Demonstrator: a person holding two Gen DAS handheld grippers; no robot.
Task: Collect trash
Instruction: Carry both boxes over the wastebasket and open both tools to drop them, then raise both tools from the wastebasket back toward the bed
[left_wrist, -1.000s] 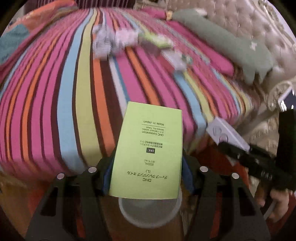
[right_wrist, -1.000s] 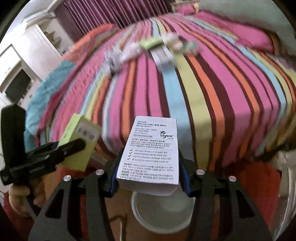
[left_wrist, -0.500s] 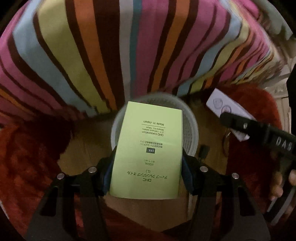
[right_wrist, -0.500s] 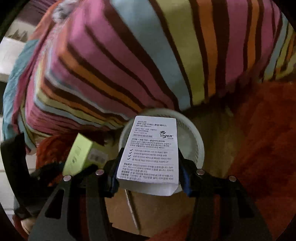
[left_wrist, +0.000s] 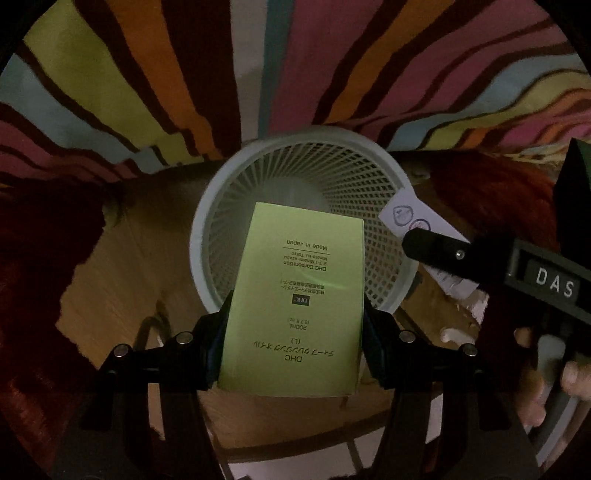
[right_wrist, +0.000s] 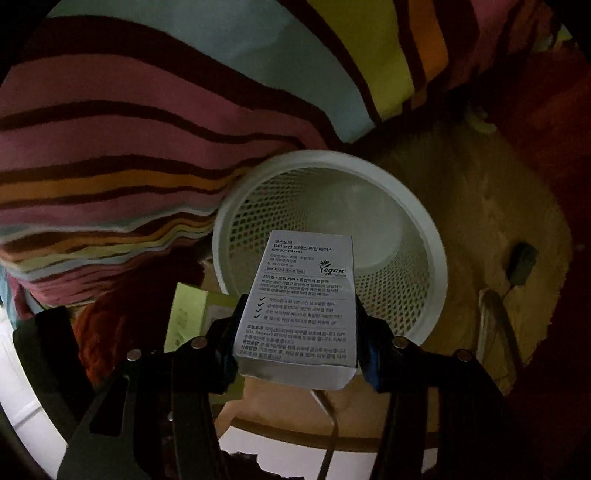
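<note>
Holding 2 pieces of trash right over the bin, neither dropped yet. Left tool clamping a green box by its sides, its far end hanging above the white mesh basket on the wooden floor. Right tool gripping a white box the same way, its top edge reaching over the basket's rim.

Judging the task as partway at best: basket bottom showing pale and bare in both views, so nothing collected there as far as visible, and 2 releases waiting. Cannot tell whether more trash is lying on the bed, since only the hanging edge of the striped bedspread is showing.

Left wrist view showing the right tool from the side, the white box's end poking out past its black finger, plus fingers of the right hand at the frame's edge. Right wrist view showing instead the green box's end at lower left, and a small dark object with a cord on the floor beyond the basket, hidden from the other camera.
</note>
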